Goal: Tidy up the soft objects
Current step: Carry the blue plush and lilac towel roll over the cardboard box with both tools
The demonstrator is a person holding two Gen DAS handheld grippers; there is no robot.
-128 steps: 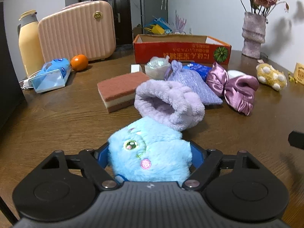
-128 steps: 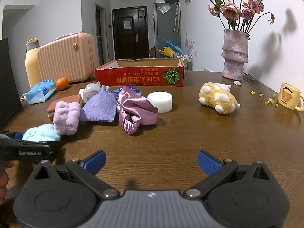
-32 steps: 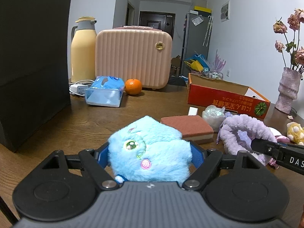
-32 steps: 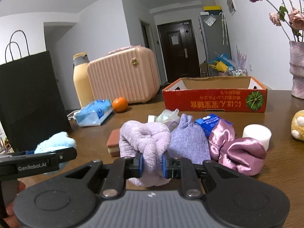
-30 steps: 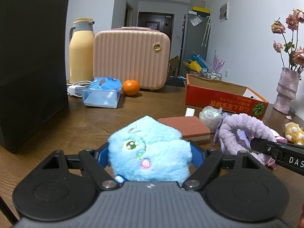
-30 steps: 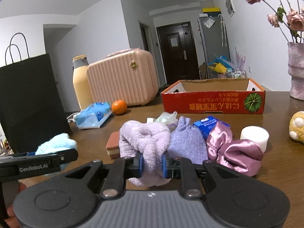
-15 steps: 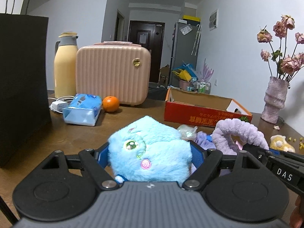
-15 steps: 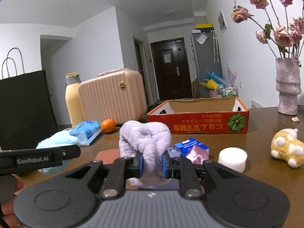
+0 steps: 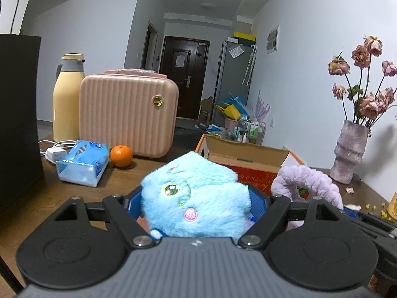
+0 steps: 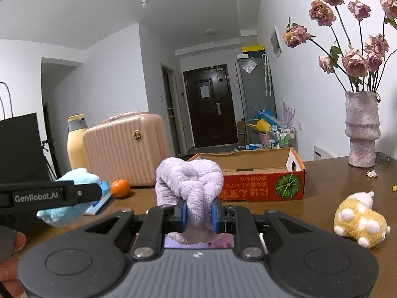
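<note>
- Up front, the left hand-held gripper (image 9: 196, 200) stands wide, its blue pads pressed into both sides of a fluffy blue plush (image 9: 194, 200) that fills the gap between them
- The plush is off the worktop (image 9: 49, 193), face with a glittery eye and a pink cheek patch turned toward the camera
- The right hand-held gripper (image 10: 198, 213) is pinched nearly closed on a lilac towel band (image 10: 189, 186), which bulges in folds above the pads
- From the left wrist view that same band (image 9: 307, 183) shows as a fuzzy loop just right of the plush, in front of the box (image 9: 248, 161)
- From the right wrist view the plush (image 10: 74, 196) sits at the left behind the black bar of the left gripper, with fingers (image 10: 10, 248) at the bottom left corner
- The box (image 10: 263, 178), red outside with a melon picture and open on top, stands on the worktop beyond both held things
- A yellow plush (image 10: 359, 219) with white spots lies on the worktop at the right, well apart from the box
- A vase (image 10: 362, 129) of dried roses stands at the far right near the wall
- Left of the box are a pink case (image 9: 129, 114), an orange (image 9: 121, 155), a tissue pack (image 9: 83, 162), a yellow flask (image 9: 68, 96) and a black bag (image 9: 17, 114)
</note>
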